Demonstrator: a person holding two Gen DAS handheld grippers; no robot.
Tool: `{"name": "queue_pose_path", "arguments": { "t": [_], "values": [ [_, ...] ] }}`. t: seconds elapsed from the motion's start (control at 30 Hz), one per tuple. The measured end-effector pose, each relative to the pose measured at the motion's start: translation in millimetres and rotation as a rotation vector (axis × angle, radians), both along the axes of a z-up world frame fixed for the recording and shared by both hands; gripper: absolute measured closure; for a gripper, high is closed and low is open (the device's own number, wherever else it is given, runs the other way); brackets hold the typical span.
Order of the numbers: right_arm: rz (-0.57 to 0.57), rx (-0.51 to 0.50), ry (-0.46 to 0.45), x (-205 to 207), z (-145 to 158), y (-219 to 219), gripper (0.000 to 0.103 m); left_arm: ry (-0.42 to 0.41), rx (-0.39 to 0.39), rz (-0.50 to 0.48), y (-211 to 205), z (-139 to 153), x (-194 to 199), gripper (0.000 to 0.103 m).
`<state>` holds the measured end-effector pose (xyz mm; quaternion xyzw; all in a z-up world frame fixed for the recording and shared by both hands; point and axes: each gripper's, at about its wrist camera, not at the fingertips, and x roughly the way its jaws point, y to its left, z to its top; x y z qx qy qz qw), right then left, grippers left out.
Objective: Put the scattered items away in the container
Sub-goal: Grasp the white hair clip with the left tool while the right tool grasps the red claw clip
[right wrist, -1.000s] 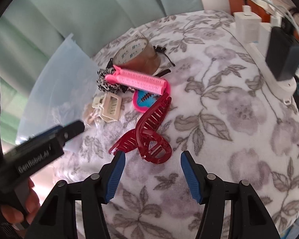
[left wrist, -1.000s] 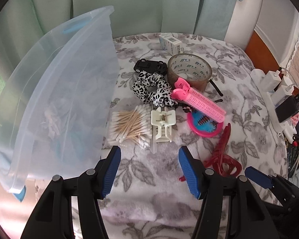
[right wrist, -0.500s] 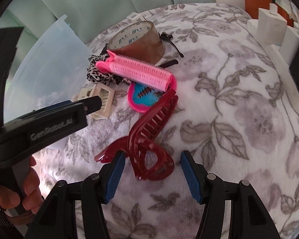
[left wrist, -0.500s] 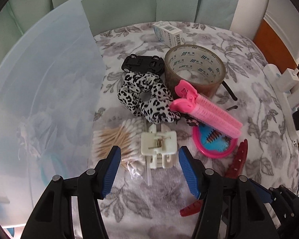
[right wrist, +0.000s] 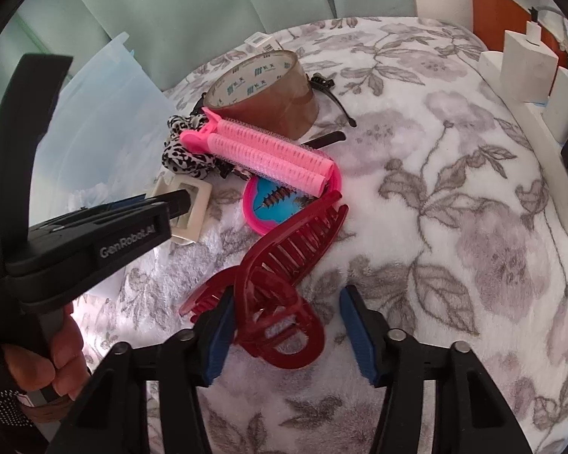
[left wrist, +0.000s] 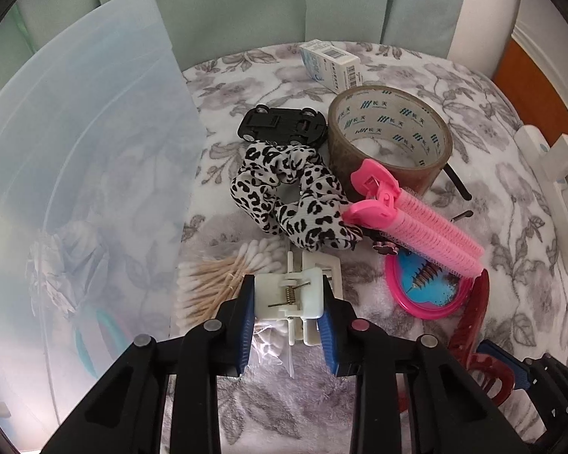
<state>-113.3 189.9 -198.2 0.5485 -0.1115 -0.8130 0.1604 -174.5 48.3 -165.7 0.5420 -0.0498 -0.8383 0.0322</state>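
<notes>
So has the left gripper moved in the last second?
Yes. The left gripper went forward toward the tape roll and now clamps the white clip.

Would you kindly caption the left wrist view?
Left hand-held gripper closes on white hair claw beside translucent bin.

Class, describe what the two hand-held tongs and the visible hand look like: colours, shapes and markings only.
Both the left tongs and right tongs have black angular arms with silver rivets and ribbed blue pads. The left one's side reads "GenRobot.AI" in pale lettering. A bare hand grips its handle.
</notes>
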Motion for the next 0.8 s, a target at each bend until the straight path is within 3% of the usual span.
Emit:
{"name": "queue_pose_path", "arguments": {
  "t": [0.37, 0.8],
  "values": [
    [-0.047, -0.065, -0.012, 2.1, 4.2, 11.5, 0.057, 0.027, 0.044, 0.003, -4.4, 18.6, 17.1, 0.072],
    [-0.099, -0.093, 0.070, 16.7, 44.5, 28.6, 0.057, 0.123, 0.116, -0.021, -8.9, 71.0, 47.4, 0.072]
  ]
}}
